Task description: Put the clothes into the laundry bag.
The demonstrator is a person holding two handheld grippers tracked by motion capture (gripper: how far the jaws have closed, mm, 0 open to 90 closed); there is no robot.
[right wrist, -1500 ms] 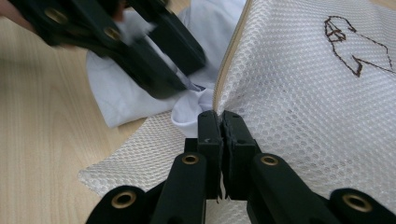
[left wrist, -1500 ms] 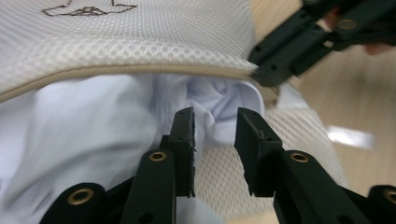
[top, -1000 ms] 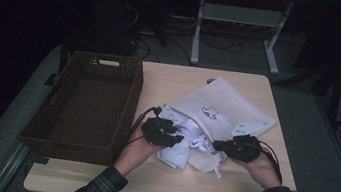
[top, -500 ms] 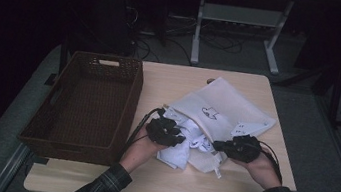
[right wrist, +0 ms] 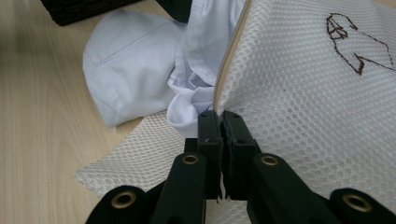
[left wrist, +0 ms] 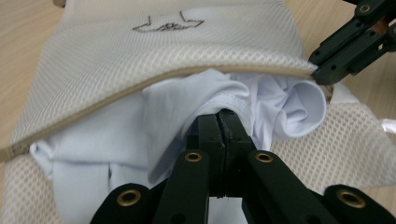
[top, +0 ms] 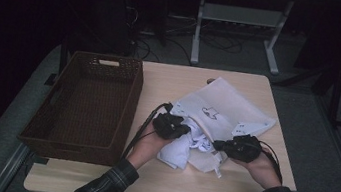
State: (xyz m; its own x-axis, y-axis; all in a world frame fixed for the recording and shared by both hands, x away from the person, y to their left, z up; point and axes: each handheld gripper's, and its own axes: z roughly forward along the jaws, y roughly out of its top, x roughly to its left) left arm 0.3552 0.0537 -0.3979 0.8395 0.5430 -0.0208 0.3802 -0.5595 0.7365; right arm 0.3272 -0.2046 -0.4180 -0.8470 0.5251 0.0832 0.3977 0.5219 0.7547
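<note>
Item list, high view, L to R:

1. Brown wicker basket point(top: 87, 104), left-centre of frame, on the wooden table point(top: 170, 83); rect., long side running toward top of frame. Well apart from the cloth items.

2. Left gripper point(top: 181, 129), centre of frame, just left of the cloth heap. Jaws have just been closing; now pinched tight on a fold of the pale shirt point(left wrist: 187, 105) w/ cloth between the tips. Cable trails back along the forearm toward bottom of frame. Plaid sleeve point(top: 104, 187) at bottom centre-left.

3. Pale shirt, centre, crumpled; part inside the bag mouth, part spilling onto the table toward bottom of frame.

4. White mesh laundry bag point(top: 224, 111), centre-right, lying flat, dark embroidered motif point(left wrist: 167, 24) on top. Beige-trimmed opening point(left wrist: 154, 84) faces the person, top edge lifted.

5. Right gripper point(top: 217, 145), right of centre, lower half of frame. Jaws clamped narrow on the bag's trimmed edge point(right wrist: 229, 79), mesh caught between the tips.
</note>
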